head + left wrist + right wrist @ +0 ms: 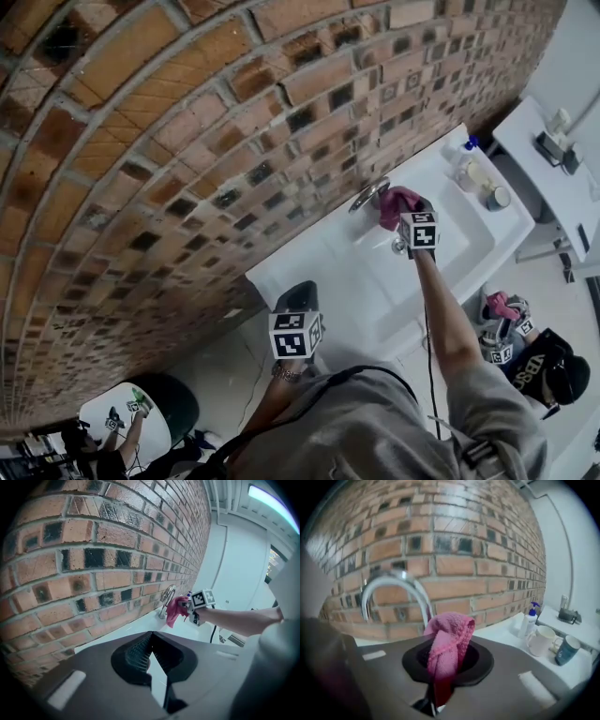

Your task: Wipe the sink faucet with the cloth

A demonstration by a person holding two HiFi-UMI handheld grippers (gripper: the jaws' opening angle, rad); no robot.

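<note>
Pink terry cloth [447,637] clamped in the jaws of the right gripper [440,670], bunched up just in front of the curved chrome faucet [396,585] at the far edge of the white basin sink [375,291]; contact with spout likely, not certain. Left gripper [150,660] held near, well apart from faucet, jaw tips together, nothing between. Red brick wall [454,536] behind. Right of faucet: white pump bottle with blue top [529,620], white mug [541,641], dark teal mug [566,649].
</note>
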